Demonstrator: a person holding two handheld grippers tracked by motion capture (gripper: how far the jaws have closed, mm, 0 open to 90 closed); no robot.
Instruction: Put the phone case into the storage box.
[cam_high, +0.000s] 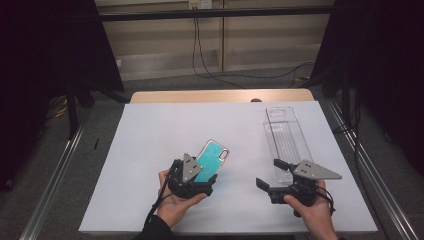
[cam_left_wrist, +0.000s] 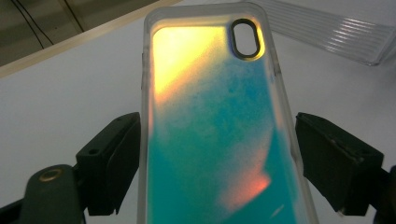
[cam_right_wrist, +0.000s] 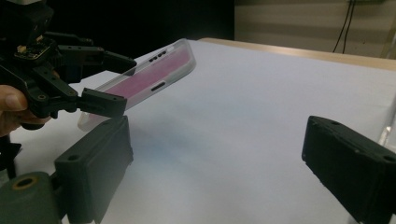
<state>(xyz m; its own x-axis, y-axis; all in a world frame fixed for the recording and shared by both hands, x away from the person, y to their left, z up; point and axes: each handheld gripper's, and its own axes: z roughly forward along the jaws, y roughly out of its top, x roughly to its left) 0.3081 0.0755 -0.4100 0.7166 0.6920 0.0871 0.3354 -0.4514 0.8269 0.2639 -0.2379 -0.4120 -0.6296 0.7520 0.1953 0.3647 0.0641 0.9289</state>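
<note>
I see the white table (cam_high: 150, 150) as the biggest thing, and it carries all the rest. On its right half lies a long clear plastic tray (cam_high: 284, 137), flat, with one end pointing away from me. My right gripper (cam_high: 272, 175) is just beside the near end of this tray; its jaws stand wide apart with nothing between them, only bare table.

My left gripper (cam_high: 202, 182) is at the middle of the table, near the front edge. It has the phone case (cam_high: 212, 159) between its jaws, which stand at the two long sides of the case near its lower end. In the left gripper view I cannot tell if the jaws press on the case (cam_left_wrist: 210, 135) or stay a little off it. In the right gripper view the case (cam_right_wrist: 144, 77) is tilted, its far end raised above the table.
</note>
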